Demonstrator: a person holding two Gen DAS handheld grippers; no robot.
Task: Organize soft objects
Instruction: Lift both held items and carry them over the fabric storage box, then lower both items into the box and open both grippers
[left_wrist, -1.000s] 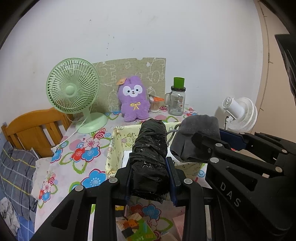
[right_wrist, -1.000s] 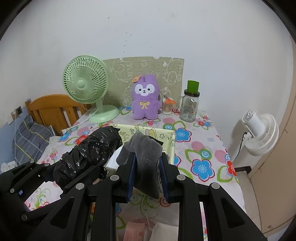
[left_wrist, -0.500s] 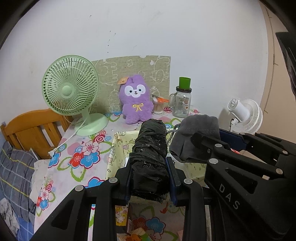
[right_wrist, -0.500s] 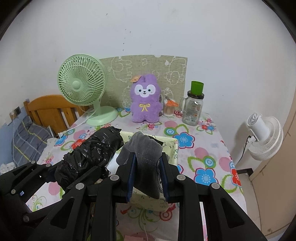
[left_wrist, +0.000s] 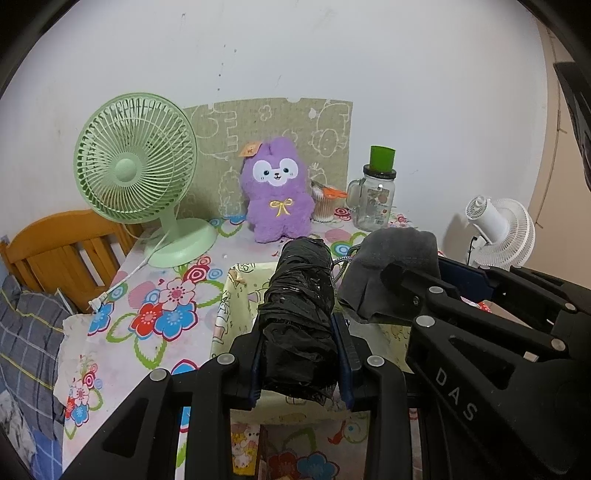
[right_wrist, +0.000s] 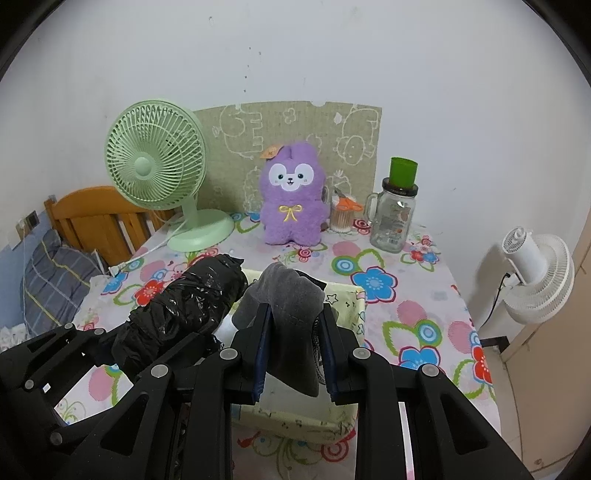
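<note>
Floral desk (right_wrist: 417, 295) carries a pale yellow fabric bin (right_wrist: 354, 302) at centre. Over it, the left gripper (left_wrist: 300, 354) clamps a black wrapped bundle (left_wrist: 301, 314); at its 3 o'clock, the right gripper (right_wrist: 293, 347) pinches a grey sock (right_wrist: 291, 295).

Both grippers have moved forward over the worktop. The cloth basket (right_wrist: 351, 295) now lies closer beneath them, and the purple plush (left_wrist: 277, 192) looms nearer.

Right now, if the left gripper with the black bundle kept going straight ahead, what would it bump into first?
Probably the purple plush toy at the table's back edge, directly beyond the black bundle in the left gripper. Depth is uncertain.
</note>
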